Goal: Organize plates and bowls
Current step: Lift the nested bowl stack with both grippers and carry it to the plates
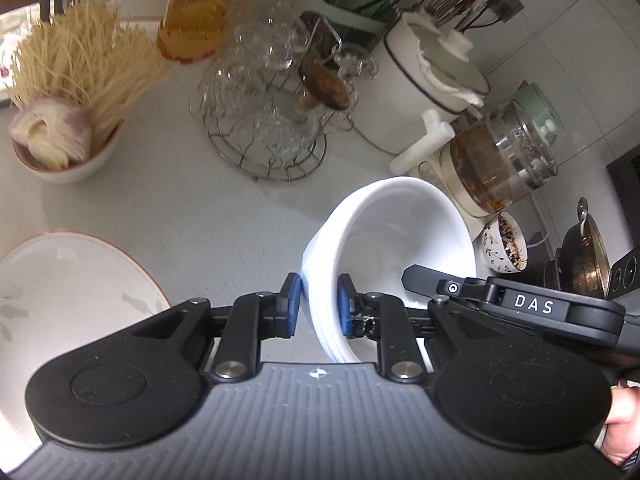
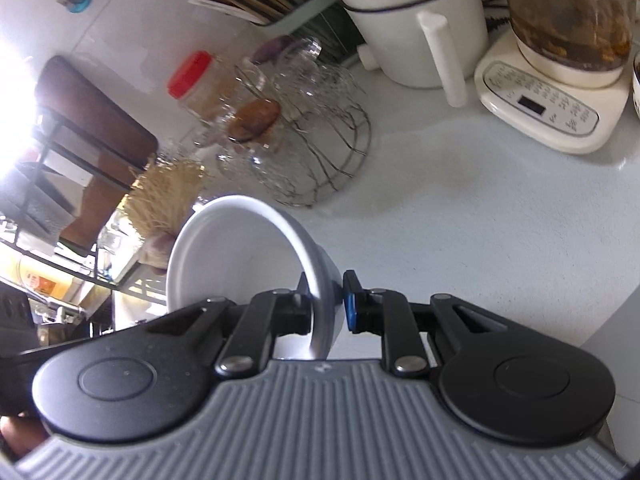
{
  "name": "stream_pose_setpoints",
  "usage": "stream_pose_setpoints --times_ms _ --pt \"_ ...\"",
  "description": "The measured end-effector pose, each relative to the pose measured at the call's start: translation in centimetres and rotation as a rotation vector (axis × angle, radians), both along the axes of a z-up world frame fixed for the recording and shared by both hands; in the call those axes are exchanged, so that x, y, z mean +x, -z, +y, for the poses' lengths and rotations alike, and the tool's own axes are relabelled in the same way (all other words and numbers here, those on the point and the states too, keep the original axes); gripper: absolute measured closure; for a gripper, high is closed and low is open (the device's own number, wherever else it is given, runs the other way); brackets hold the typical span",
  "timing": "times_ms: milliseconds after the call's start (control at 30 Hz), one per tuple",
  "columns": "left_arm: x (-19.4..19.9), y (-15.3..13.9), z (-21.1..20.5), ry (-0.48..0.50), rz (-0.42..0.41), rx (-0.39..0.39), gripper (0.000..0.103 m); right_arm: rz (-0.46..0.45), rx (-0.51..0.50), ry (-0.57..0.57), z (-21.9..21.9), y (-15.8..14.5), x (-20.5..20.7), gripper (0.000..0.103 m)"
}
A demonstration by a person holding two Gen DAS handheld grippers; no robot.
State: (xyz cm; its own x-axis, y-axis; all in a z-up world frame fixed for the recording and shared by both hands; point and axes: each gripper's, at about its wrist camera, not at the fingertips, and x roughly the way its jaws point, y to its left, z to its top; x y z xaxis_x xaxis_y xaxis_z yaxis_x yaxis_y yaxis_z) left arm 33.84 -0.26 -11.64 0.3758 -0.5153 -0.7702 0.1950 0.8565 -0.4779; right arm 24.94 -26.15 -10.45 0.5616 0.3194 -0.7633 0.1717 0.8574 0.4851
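Between the blue pads of the left gripper (image 1: 318, 306), a stack of white bowls (image 1: 384, 240) is being pinched by its rim, one pad sitting outside the wall and the other inside the hollow, so the stack is hanging tilted with its opening facing away toward the right. Off to the left of that gripper, a white plate with a thin orange edge (image 1: 80, 280) is lying flat on the pale countertop (image 1: 200, 208). Ahead and to the left, a small bowl holding a cut onion and a bundle of dry noodles (image 1: 68, 120) is standing well apart from the plate, and straight ahead a wire basket of glassware (image 1: 272, 120) is sitting near a red-capped jar (image 1: 196, 12). Ahead and to the right, a glass kettle on a cream base (image 1: 504, 160) is standing beside a patterned cup (image 1: 506, 246). The right gripper (image 2: 326, 308) is clamping the rim of a white bowl (image 2: 240, 252) in the same way, its dark finger (image 2: 302, 304) lying inside and its blue pad outside, the bowl tilting up and to the left, clear of the counter. Part of the right gripper is also showing at the right edge of the left wrist view, reaching into the stack.
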Motion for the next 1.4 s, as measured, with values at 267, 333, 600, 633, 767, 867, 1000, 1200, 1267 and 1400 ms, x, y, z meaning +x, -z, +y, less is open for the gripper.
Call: stream_pose_setpoints --times_ms 267,333,600,633,767,867,1000,1200,1267,1400 --pt "-1.1 -2.6 2.1 -0.059 -0.050 -0.025 0.080 -0.051 -0.006 -0.042 1.6 -2.2 -0.2 0.084" --pt "-1.5 -3.0 2.8 -0.070 -0.057 -0.024 0.080 -0.056 -0.006 -0.056 2.2 -2.5 -0.2 0.084" --pt "-3.4 -4.3 6.8 -0.139 -0.089 -0.033 0.080 -0.092 -0.014 -0.128 5.9 -3.9 -0.2 0.084" --pt "-3.6 -4.4 7.4 -0.148 -0.092 -0.035 0.080 -0.097 -0.016 -0.135 6.4 -4.1 -0.2 0.084" --pt "-4.4 -4.5 9.4 -0.173 -0.096 -0.021 0.080 -0.116 -0.020 -0.165 8.8 -4.2 -0.2 0.084" --pt "-5.1 -4.5 11.3 -0.202 -0.095 -0.006 0.080 -0.114 -0.015 -0.196 10.7 -4.2 0.0 0.084" --pt "-5.8 -3.7 13.5 -0.236 -0.083 0.003 0.080 -0.104 -0.039 -0.248 13.2 -3.8 0.1 0.084" --pt "-6.3 -0.8 15.8 -0.268 -0.021 -0.021 0.080 -0.037 -0.074 -0.278 15.8 -2.0 0.5 0.084" --pt "-6.3 0.4 16.2 -0.273 0.002 -0.019 0.080 -0.005 -0.088 -0.287 16.3 -1.2 0.5 0.084" --pt "-6.3 2.8 16.9 -0.278 0.056 -0.030 0.080 0.037 -0.109 -0.294 17.3 0.5 0.5 0.084"
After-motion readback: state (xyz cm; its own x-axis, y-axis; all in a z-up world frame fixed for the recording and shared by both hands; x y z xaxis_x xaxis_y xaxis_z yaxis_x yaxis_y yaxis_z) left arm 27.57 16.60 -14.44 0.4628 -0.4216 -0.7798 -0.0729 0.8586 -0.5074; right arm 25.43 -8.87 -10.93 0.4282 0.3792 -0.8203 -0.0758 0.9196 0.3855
